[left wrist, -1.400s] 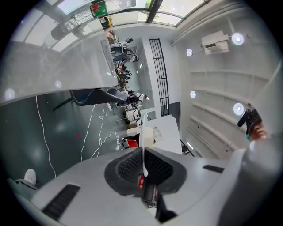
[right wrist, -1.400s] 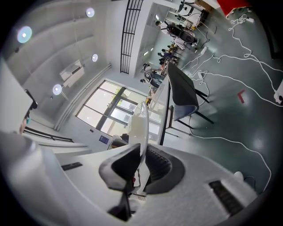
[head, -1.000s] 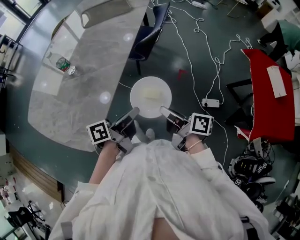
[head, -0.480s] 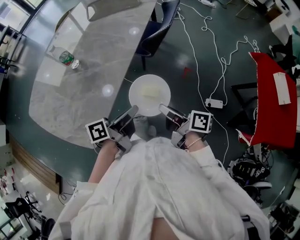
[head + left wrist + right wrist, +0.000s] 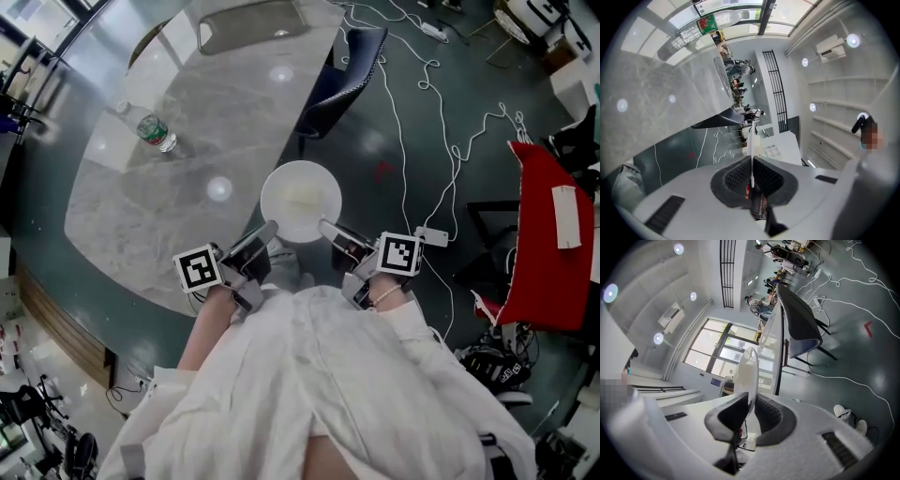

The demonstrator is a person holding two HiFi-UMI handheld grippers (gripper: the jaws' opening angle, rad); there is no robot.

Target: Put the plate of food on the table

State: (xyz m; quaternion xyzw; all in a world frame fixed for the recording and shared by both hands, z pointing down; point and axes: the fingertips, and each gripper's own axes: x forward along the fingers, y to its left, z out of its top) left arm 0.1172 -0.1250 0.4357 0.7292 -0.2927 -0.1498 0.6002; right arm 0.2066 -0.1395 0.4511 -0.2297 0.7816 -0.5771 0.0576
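While the left tongs and right tongs stay clenched on its rim, the plate hangs nearer the desk than before, still over the floor; setting-down remains.

My left tool is clamping the plate, seen edge-on, with pads pressing both sides of its rim. Marble desk is filling upper left, bottle resting on it, dark chair beside its edge.
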